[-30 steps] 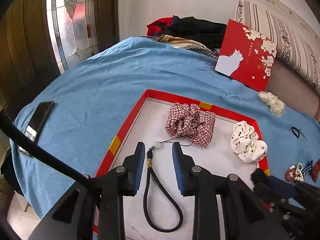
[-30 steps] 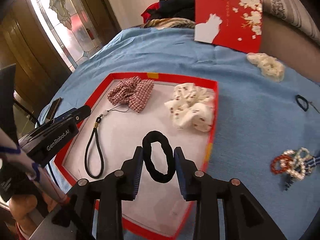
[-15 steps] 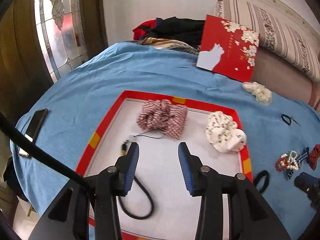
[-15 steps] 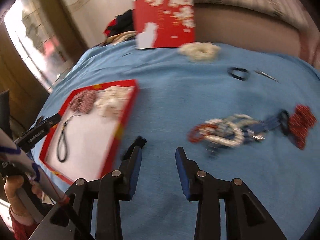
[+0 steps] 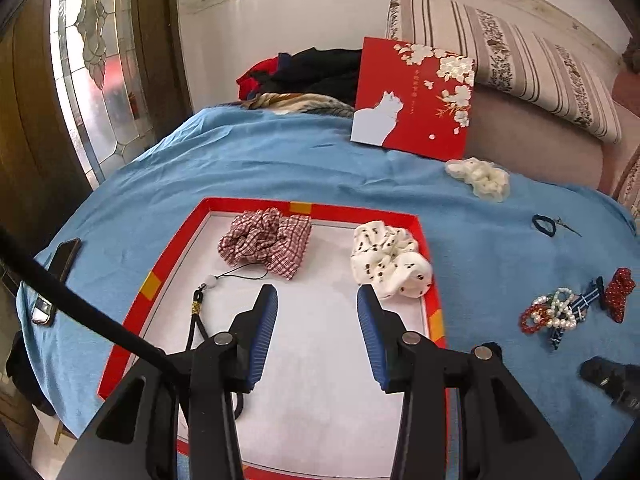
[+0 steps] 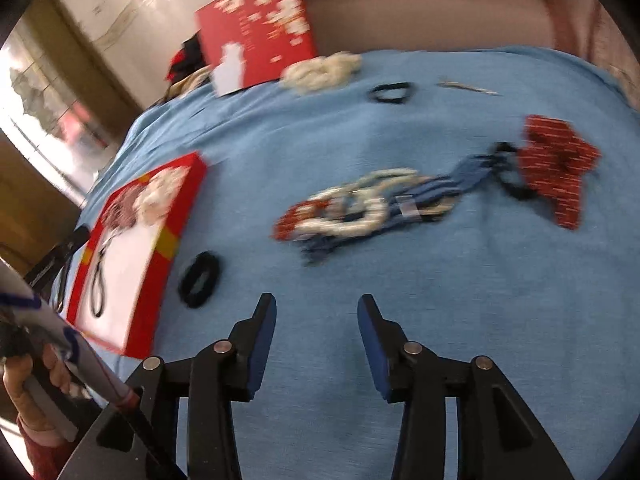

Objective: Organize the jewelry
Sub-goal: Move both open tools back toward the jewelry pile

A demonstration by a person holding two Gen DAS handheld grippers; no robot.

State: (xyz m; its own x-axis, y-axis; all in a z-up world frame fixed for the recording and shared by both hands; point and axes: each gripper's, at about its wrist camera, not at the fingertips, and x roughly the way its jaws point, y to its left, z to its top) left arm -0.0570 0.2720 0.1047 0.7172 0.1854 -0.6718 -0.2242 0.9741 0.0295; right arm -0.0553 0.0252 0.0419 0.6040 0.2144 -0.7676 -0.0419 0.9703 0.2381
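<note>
A red-rimmed white tray (image 5: 248, 205) lies on the blue cloth. In it are a red plaid scrunchie (image 5: 266, 242), a white dotted scrunchie (image 5: 390, 258) and a black wrist strap (image 5: 197, 312). My left gripper (image 5: 317, 296) is open and empty above the tray. My right gripper (image 6: 316, 306) is open and empty over the cloth. A black hair tie (image 6: 199, 279) lies on the cloth beside the tray (image 6: 176, 216). Ahead of the right gripper lie a pile of bead bracelets (image 6: 352, 208) and a red bow (image 6: 558, 168).
A cream scrunchie (image 5: 480, 178), a small black hair tie (image 5: 545, 225) and a red box lid with a cat (image 5: 412, 98) lie farther back. A phone (image 5: 56, 276) lies at the cloth's left edge. A sofa cushion (image 5: 520, 60) is behind.
The right gripper swung right off the tray and let go of the black hair tie, which now lies on the cloth. The left gripper pulled back from the strap and opened wider.
</note>
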